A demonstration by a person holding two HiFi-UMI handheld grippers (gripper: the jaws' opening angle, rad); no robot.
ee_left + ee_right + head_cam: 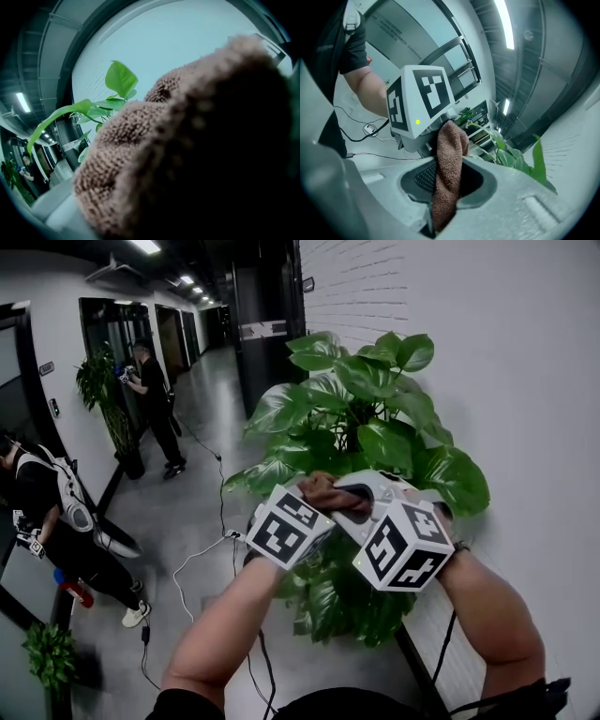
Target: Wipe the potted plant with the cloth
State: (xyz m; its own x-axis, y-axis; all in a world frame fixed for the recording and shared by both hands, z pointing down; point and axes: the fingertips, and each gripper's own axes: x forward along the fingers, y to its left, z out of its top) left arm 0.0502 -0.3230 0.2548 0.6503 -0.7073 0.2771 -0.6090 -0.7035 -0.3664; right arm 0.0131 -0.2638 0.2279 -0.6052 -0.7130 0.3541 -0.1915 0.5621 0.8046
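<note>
**Cloth at the plant, wall close**

Our right gripper (pixel 447 180) clamps the cloth (pixel 450 140) before the potted plant (pixel 361 418). The wall (pixel 506 352) crowds our right; the floor (pixel 187 512) opens left. Cloth smothers the left gripper (pixel 305 507) view, so we cannot tell its jaws' state.

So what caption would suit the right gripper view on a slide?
Brown cloth pinched in the right gripper, the left gripper close beyond, potted plant leaves behind.

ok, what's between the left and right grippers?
The brown cloth: in the right gripper view it is pinched in the right gripper and runs straight to the left gripper. Nothing else lies between them.
</note>
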